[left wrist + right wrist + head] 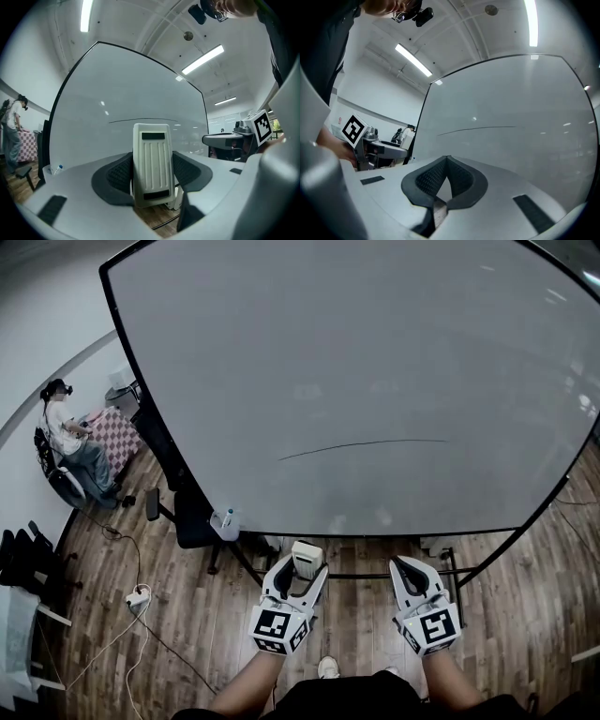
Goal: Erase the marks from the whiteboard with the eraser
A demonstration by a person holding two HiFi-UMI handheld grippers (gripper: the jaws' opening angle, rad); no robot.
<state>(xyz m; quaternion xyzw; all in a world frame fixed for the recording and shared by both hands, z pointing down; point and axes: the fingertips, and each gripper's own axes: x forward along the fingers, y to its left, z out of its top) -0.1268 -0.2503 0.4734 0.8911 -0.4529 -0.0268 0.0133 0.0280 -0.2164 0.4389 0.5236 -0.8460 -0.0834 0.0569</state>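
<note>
A large whiteboard (375, 362) stands in front of me, bearing one thin dark line (361, 445) across its lower middle. That same line (145, 120) runs above the eraser in the left gripper view and crosses the board in the right gripper view as the line (478, 129). My left gripper (302, 570) is shut on a cream ribbed eraser (151, 161), held upright below the board's bottom edge. To its right, my right gripper (410, 570) is shut with nothing in it, its pads touching at the tips.
A person (70, 454) sits far left by a checkered table (117, 437). A small bottle (227, 518) rests at the board's lower left corner. The board's stand (375, 573) and cables (131, 615) lie over the wooden floor.
</note>
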